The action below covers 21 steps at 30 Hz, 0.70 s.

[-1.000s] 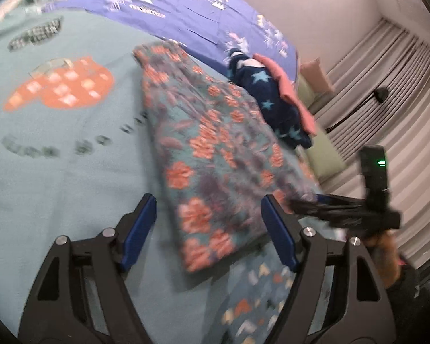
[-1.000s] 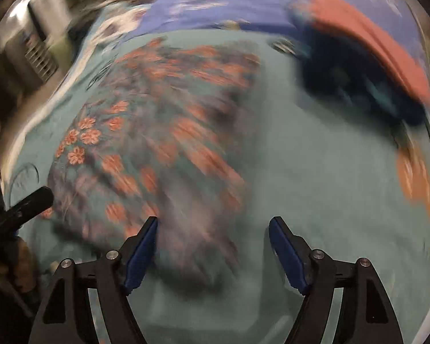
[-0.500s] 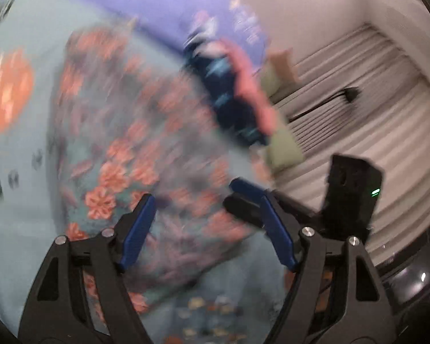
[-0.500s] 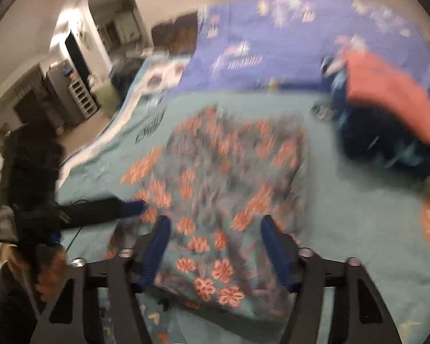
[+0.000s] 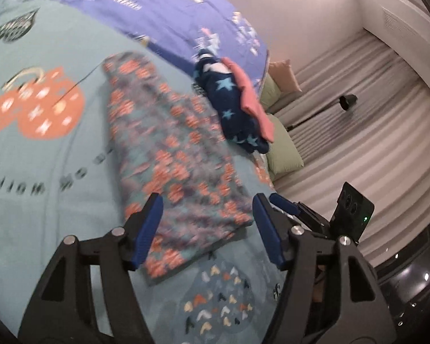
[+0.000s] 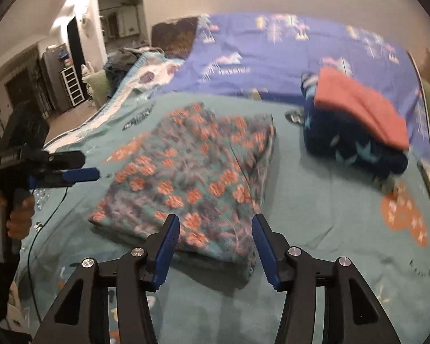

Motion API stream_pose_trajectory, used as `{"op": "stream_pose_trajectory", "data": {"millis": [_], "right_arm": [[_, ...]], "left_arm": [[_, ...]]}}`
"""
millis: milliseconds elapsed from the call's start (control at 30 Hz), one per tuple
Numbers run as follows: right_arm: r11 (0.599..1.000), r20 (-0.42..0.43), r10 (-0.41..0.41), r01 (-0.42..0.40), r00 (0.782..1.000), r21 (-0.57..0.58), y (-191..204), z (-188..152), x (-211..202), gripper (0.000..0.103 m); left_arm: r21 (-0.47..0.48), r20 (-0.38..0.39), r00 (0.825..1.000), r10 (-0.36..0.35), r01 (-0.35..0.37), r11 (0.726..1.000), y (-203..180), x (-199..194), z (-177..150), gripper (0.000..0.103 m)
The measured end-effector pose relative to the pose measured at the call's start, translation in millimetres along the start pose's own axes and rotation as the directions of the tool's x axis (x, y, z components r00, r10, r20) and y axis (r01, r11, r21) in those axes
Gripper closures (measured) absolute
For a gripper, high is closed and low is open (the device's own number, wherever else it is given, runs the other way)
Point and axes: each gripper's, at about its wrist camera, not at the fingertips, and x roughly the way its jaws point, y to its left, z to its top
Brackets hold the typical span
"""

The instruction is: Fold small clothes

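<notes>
A folded teal garment with orange flowers (image 5: 175,154) lies flat on the teal bed cover (image 5: 43,200); it also shows in the right wrist view (image 6: 192,177). My left gripper (image 5: 207,229) is open and empty, hovering over the garment's near end. My right gripper (image 6: 215,243) is open and empty above the garment's near edge. The left gripper shows from the side in the right wrist view (image 6: 80,175), just left of the garment. The right gripper's blue fingertip (image 5: 283,204) shows beside my left one.
A stack of folded clothes, navy with stars (image 6: 355,143) under a coral piece (image 6: 358,106), sits to the right of the garment. A purple blanket (image 6: 272,54) lies behind. Green cushions (image 5: 283,152) and curtains are beyond the bed edge. A thin cable (image 6: 43,223) runs on the cover.
Both grippers have pulled back and up from the flowered garment, staying open. The garment lies folded as before.
</notes>
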Motion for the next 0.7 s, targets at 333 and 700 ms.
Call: {"op": "stream_pose_trajectory", "data": {"millis": [333,700], "right_arm": [[0.949,0.02,0.234,-0.233,0.972,0.211,-40,95,83,0.056],[0.972,-0.147,-0.028,0.062,0.989,0.229,-88,88,118,0.042]], "left_arm": [[-0.146,-0.02,1.0,-0.005,0.002,0.989,34,87,40,0.03],[-0.064,0.053,0.988,0.148,-0.145,0.987,45,24,60,0.03]]}}
